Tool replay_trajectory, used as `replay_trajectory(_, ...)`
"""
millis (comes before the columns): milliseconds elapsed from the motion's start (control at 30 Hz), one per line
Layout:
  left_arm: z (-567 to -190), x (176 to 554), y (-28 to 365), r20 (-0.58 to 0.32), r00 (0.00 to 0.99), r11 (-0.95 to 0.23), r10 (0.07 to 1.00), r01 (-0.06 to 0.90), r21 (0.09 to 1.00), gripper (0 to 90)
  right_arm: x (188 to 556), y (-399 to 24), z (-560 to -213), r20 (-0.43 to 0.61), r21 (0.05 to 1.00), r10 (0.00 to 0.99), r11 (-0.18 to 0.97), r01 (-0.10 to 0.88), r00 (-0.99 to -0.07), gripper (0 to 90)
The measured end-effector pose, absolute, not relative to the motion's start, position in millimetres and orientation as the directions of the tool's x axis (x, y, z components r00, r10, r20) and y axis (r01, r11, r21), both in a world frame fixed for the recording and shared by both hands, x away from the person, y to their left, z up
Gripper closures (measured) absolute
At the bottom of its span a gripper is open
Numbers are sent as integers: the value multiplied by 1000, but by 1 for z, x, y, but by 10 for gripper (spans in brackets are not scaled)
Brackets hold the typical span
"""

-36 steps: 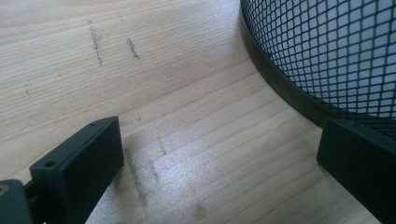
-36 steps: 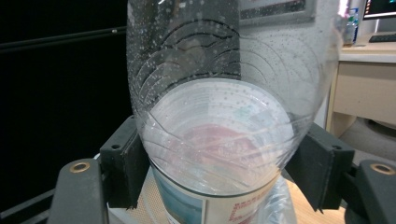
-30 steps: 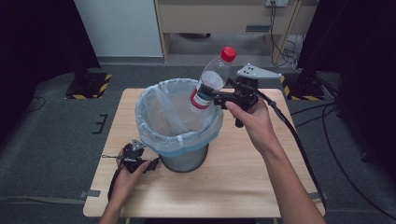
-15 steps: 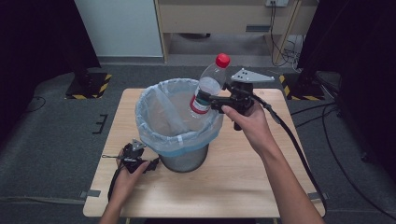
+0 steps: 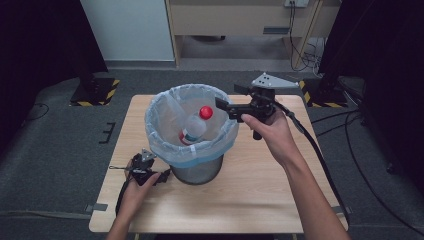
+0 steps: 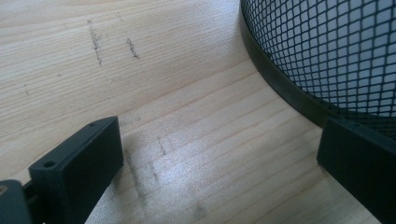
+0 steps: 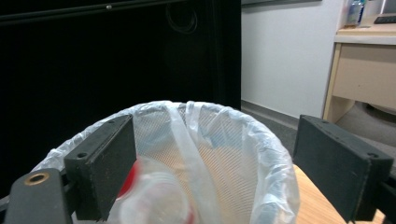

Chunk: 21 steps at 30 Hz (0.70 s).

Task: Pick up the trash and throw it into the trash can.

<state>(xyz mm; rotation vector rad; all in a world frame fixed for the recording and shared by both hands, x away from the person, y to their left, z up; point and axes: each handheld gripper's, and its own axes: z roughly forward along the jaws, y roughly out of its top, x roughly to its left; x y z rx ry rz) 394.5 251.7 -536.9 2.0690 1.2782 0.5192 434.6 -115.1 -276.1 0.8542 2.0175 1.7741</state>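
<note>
Hovering at the bin's (image 5: 192, 165) rim, the right gripper (image 5: 226, 106) has just parted its jaws, the bottle (image 5: 192, 127) loose inside.

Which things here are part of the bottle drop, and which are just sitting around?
In the job:
- bottle, lying inside the bin
- bin with its bag liner
- right gripper, jaws just opened, nothing between them

Just there:
- left gripper, resting open on the table
- desk behind

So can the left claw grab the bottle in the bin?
Probably not from there. The left claw sits low on the table beside the bin, whose mesh wall stands between it and the bottle inside.
</note>
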Motion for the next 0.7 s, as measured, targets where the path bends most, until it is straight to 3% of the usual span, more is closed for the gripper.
replay_trajectory(700, -537, 395, 252, -2, 449, -319, 894, 640, 699, 0, 438, -130, -277, 135, 974, 674, 43, 221, -726, 66)
